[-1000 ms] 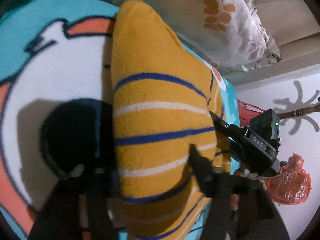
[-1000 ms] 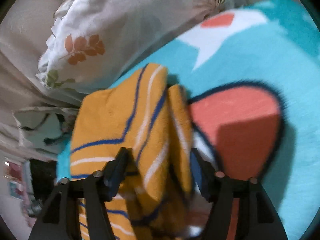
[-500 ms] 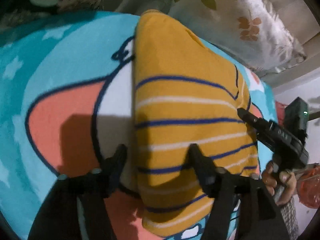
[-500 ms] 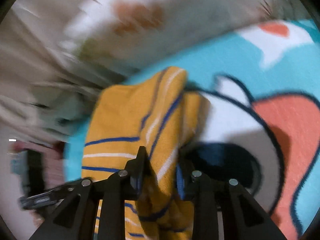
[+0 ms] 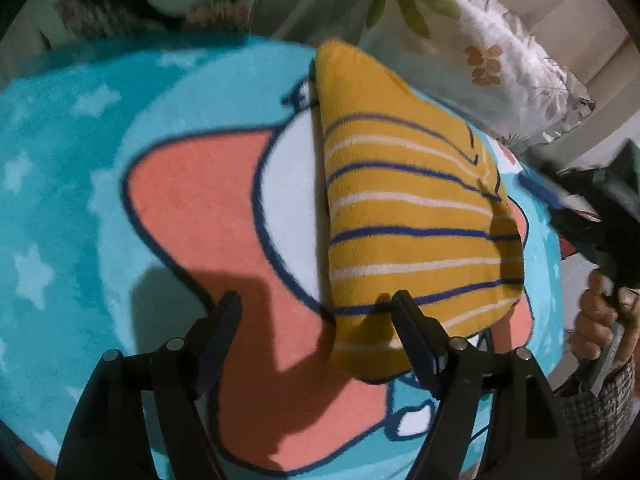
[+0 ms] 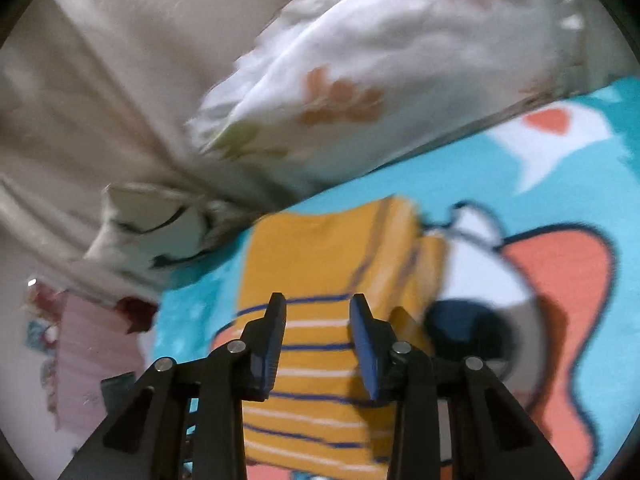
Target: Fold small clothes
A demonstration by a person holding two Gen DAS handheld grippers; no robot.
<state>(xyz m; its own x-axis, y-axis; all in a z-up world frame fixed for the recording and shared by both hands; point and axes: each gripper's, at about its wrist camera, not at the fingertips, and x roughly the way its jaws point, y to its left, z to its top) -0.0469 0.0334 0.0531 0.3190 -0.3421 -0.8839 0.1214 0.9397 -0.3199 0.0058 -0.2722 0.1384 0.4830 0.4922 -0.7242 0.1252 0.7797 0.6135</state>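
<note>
Garment [image 5: 408, 216] on blanket [image 5: 80, 184], before pillow [image 5: 492, 60]

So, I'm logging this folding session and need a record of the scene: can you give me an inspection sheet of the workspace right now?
Surface: teal cartoon blanket with coral and white patches.
Job's things: yellow striped garment lying folded on the blanket, navy and white stripes up.
Clutter: floral pillow behind the garment; the rest is too blurred to name.
Grippers: left hand-held gripper open, its right finger at the garment's near edge; right hand-held gripper open over the garment, nothing between its fingers.
Cables: nothing seen.
Surroundings: beige curtain behind the pillow; pale wall at the edges.
</note>
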